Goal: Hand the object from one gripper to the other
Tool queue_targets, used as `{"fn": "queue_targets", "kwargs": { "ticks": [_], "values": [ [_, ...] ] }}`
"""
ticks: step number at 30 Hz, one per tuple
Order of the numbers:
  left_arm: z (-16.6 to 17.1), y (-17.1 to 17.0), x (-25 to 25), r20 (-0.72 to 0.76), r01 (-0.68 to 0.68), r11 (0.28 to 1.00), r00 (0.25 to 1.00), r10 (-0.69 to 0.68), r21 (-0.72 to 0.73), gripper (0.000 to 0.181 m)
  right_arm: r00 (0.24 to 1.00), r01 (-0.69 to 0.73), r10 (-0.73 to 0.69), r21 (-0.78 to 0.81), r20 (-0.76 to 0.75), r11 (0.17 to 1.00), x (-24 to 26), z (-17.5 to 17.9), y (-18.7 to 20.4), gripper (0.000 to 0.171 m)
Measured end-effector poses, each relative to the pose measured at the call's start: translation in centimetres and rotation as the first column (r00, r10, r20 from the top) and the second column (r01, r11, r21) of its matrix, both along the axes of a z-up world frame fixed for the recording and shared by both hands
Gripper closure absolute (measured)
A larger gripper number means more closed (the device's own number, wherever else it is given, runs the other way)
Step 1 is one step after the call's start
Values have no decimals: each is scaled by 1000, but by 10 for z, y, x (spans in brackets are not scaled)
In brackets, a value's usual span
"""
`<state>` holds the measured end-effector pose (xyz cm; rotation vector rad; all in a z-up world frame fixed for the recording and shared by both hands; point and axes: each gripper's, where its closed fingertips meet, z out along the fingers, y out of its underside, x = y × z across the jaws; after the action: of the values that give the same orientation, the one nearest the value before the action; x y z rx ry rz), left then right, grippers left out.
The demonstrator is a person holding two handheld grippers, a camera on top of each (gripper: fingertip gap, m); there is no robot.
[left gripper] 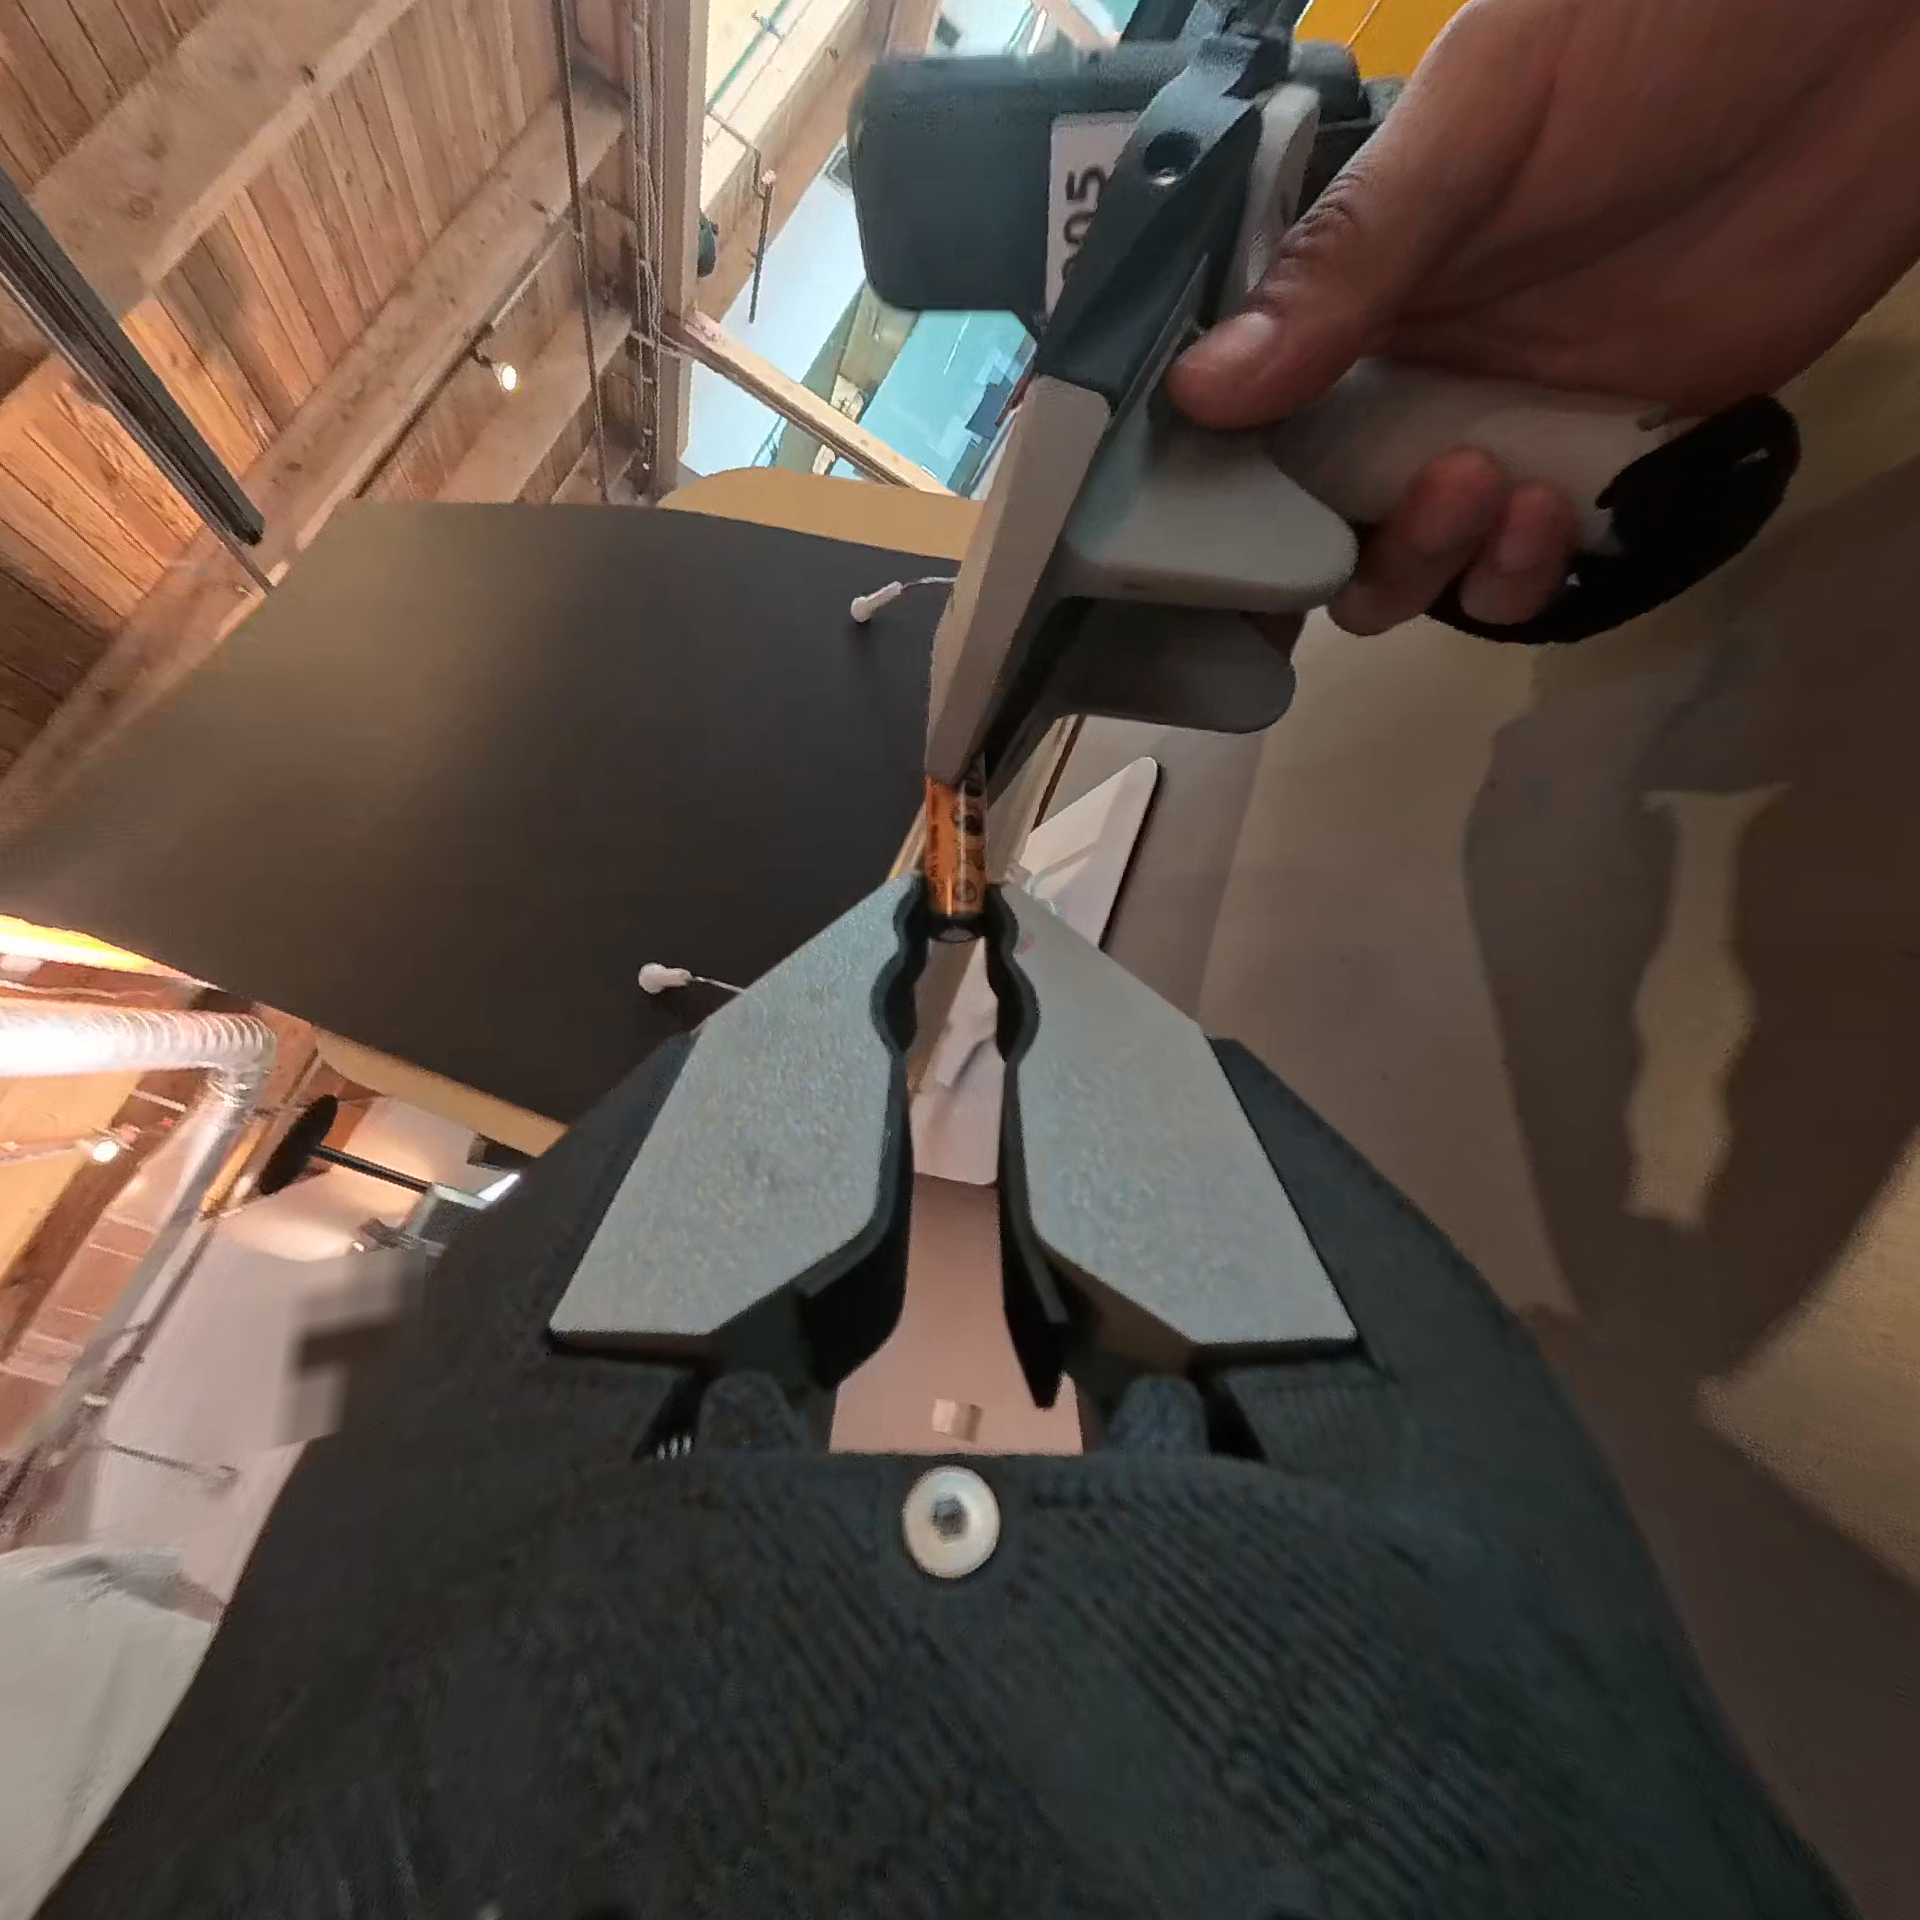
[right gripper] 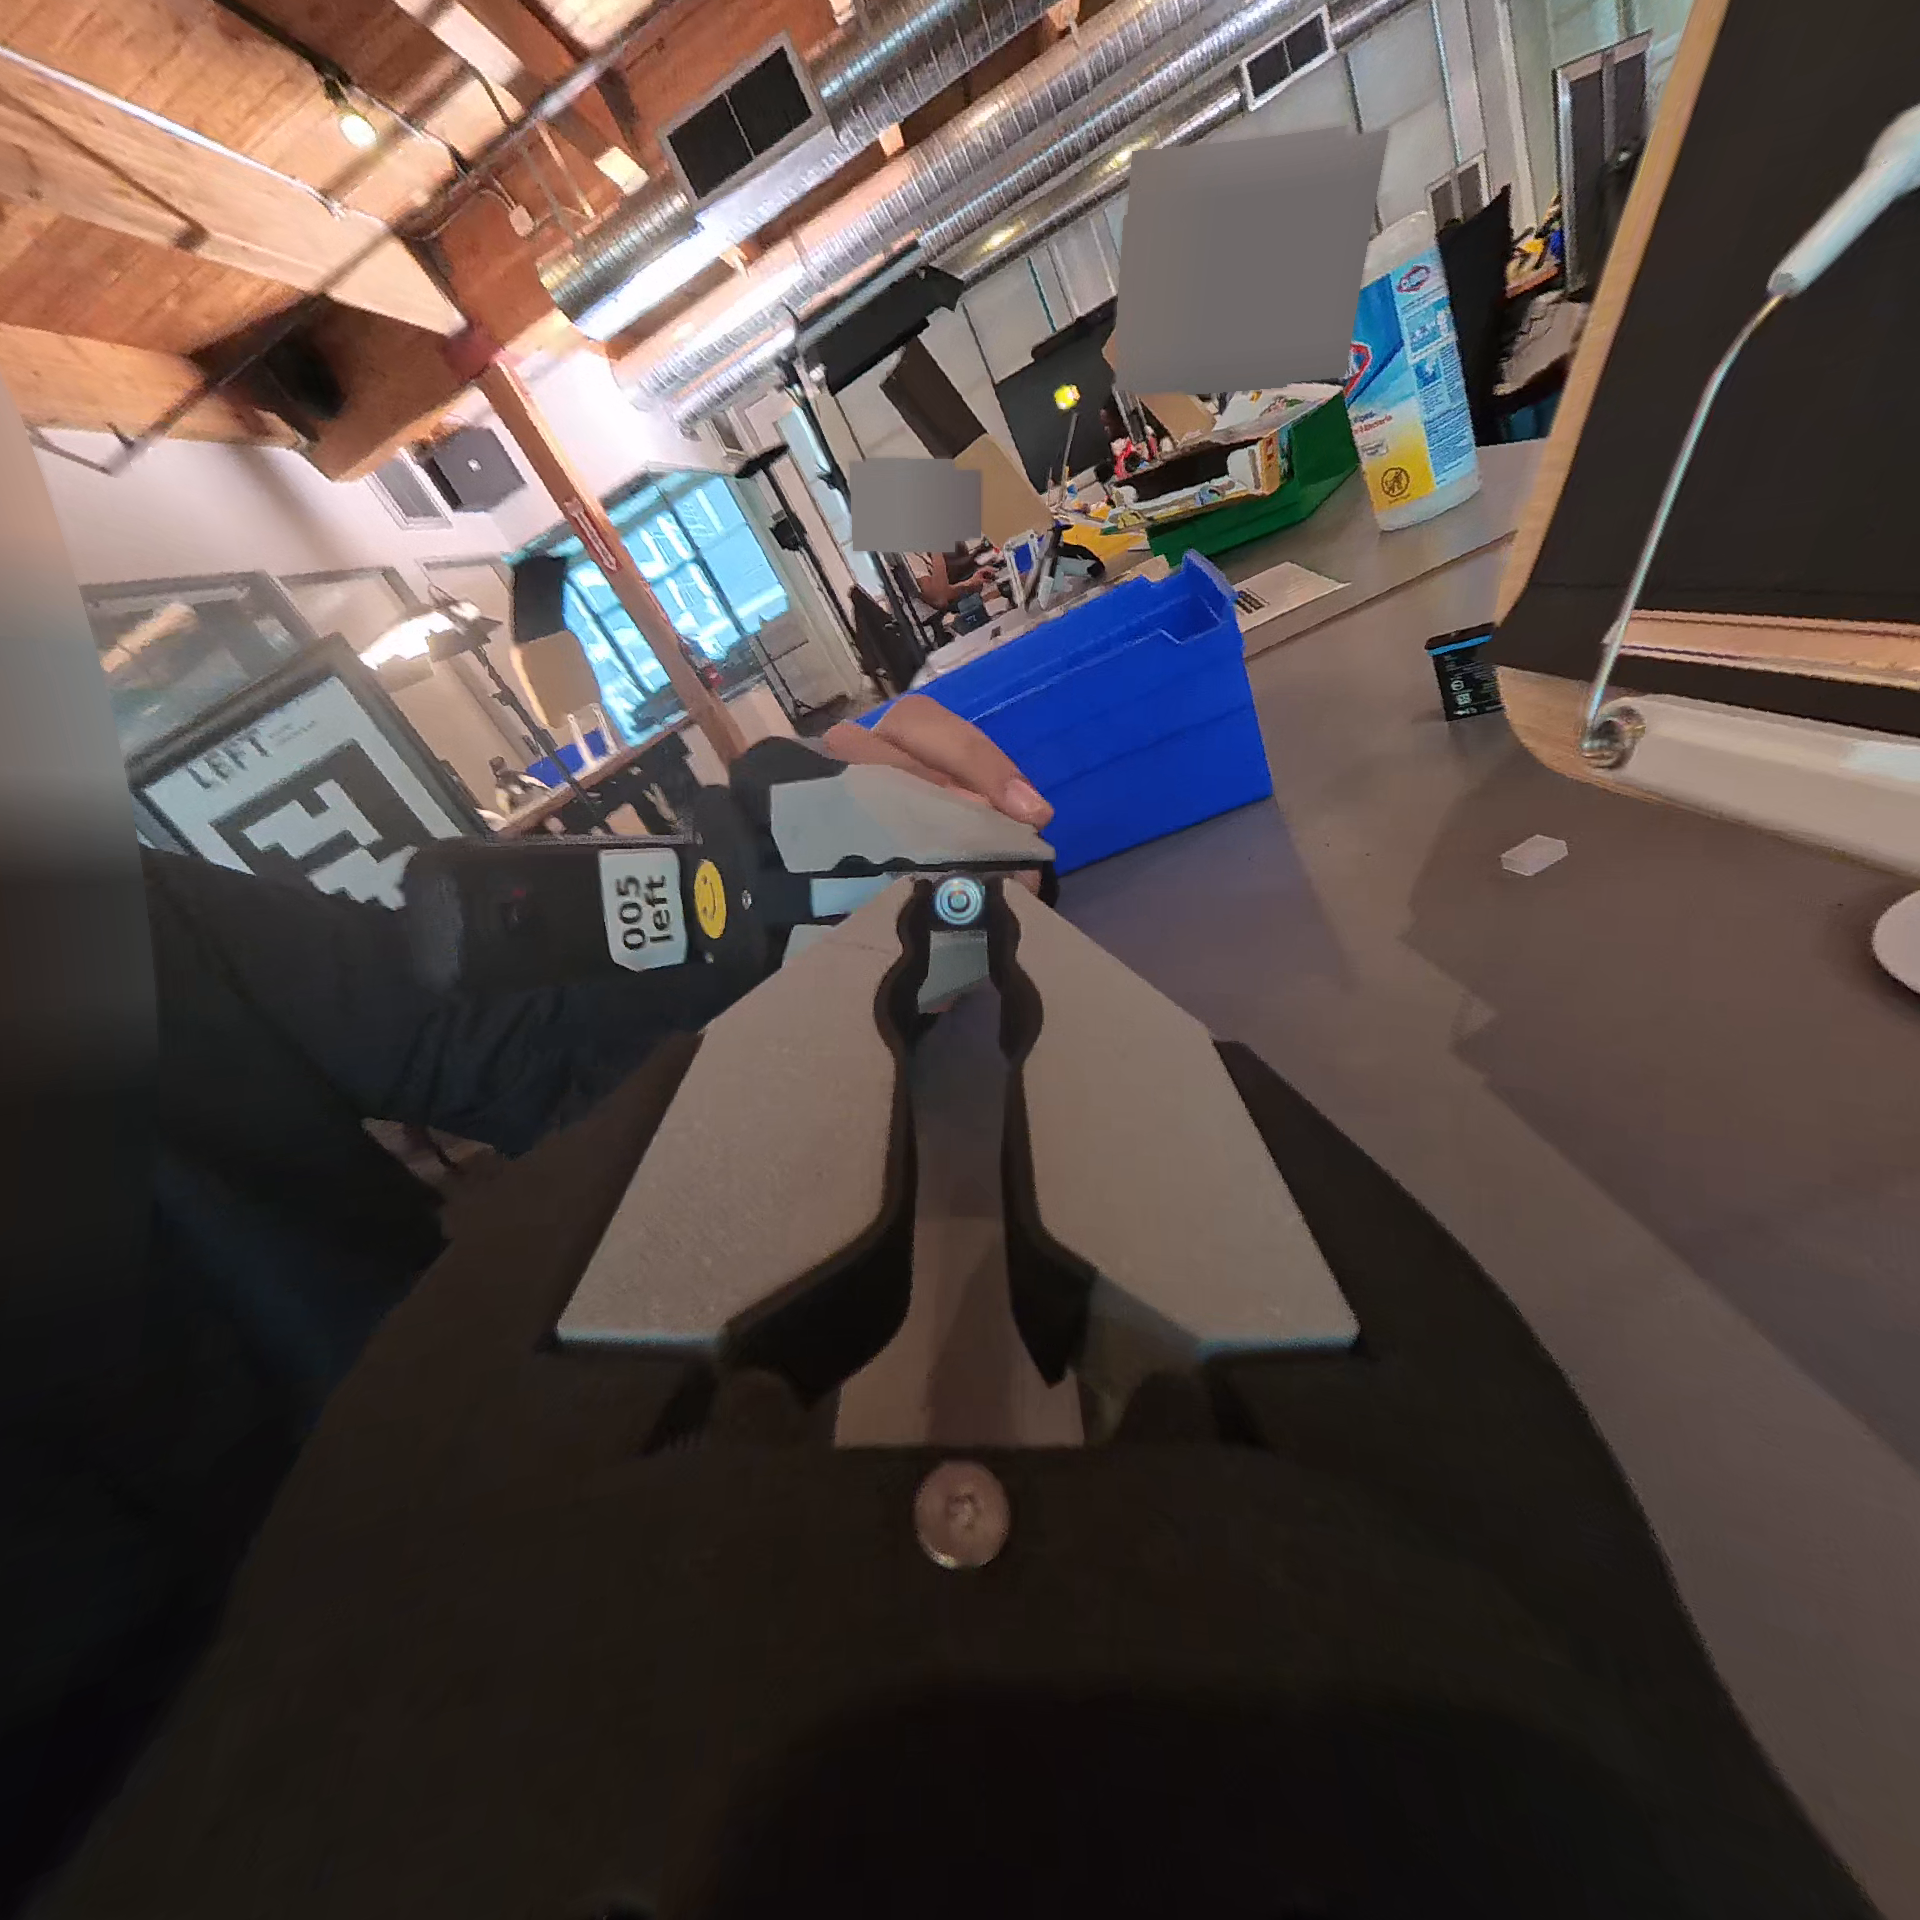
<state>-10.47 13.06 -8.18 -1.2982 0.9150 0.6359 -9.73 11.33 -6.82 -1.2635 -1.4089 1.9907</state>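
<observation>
While one blue bin [right gripper: 1101,717] sits at one o'clock, two grippers meet: the left gripper [left gripper: 956,914] and right gripper [right gripper: 958,902] both clamp one orange-black battery [left gripper: 954,847], its long axis running twelve-to-six between them.

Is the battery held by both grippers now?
Yes. In the left wrist view, the battery has its near end between the left gripper jaws, far end under the right gripper.
</observation>
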Motion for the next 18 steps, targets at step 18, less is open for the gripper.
{"fn": "queue_targets", "kwargs": {
  "ticks": [18],
  "values": [
    [-44,9,-3,254,82,950,967,-3,-302,147,947,233,-257,964,-194,130,-1,-37,7,164]
  ]
}}
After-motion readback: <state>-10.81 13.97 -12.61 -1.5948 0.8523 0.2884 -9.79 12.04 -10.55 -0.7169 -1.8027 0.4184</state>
